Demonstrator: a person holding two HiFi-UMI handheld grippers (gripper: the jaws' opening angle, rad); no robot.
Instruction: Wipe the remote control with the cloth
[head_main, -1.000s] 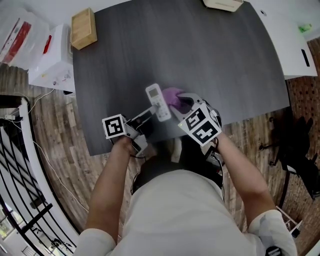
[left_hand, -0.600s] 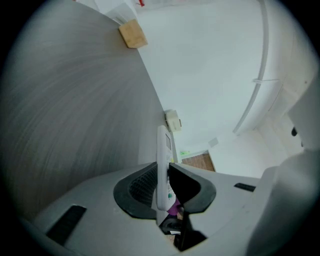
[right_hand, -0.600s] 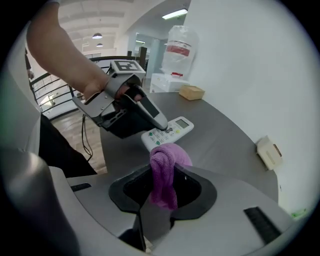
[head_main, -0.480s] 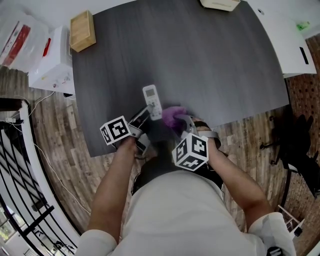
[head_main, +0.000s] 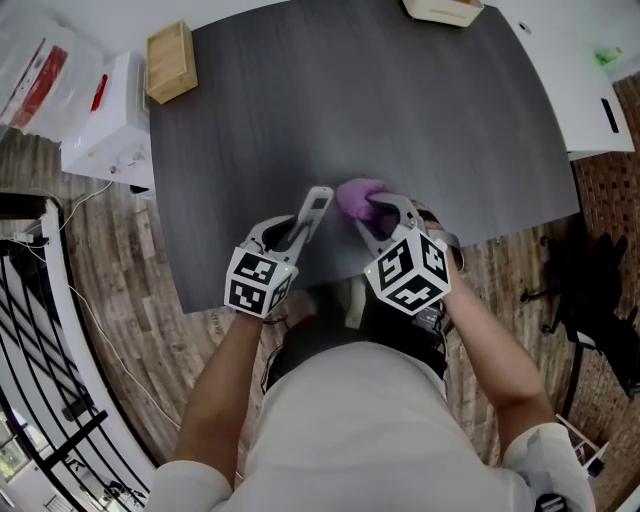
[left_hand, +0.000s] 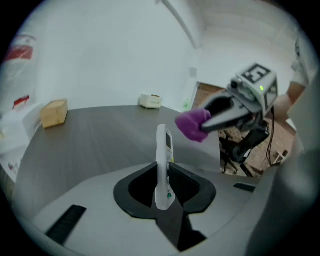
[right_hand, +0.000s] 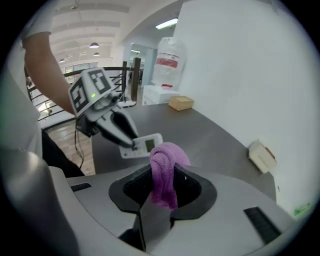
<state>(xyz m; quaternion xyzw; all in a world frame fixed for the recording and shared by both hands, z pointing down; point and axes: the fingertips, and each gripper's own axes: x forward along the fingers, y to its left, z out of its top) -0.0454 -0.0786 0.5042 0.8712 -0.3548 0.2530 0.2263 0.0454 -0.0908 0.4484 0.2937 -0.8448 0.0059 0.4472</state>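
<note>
The left gripper (left_hand: 162, 180) has its jaws almost shut, and they pinch the remote control (left_hand: 163, 145) by its thin sides. The remote is white and stands on its edge between the pads. Its top end pokes out past the tips, away from the person, and its little screen faces the other gripper. It looks to be lifted a bit off the table (head_main: 400, 110), over the near edge of the dark grey top. The right gripper (right_hand: 162, 192) is closed tight on the cloth (right_hand: 167, 155) - a purple one, all bunched up, with a soft lump sticking out past the tips. That lump is just beside the far end of the remote, on its right. In the head view and the left gripper view a small gap shows between the two, so they seem apart, not touching. Both grippers point down and away from the person, and their tips lean in toward each other. Each one has a cube with black and white squares on it. Far off on the table's back left corner sits a small wooden box (head_main: 168, 59). A pale flat thing (head_main: 445, 10) lies at the far edge - only part of it shows, so I cannot tell what it is. To the left of the table there is a white box (head_main: 105, 130) with a plastic bag (head_main: 35, 75) next to it, and under it all is a wooden floor (head_main: 110, 290).
</note>
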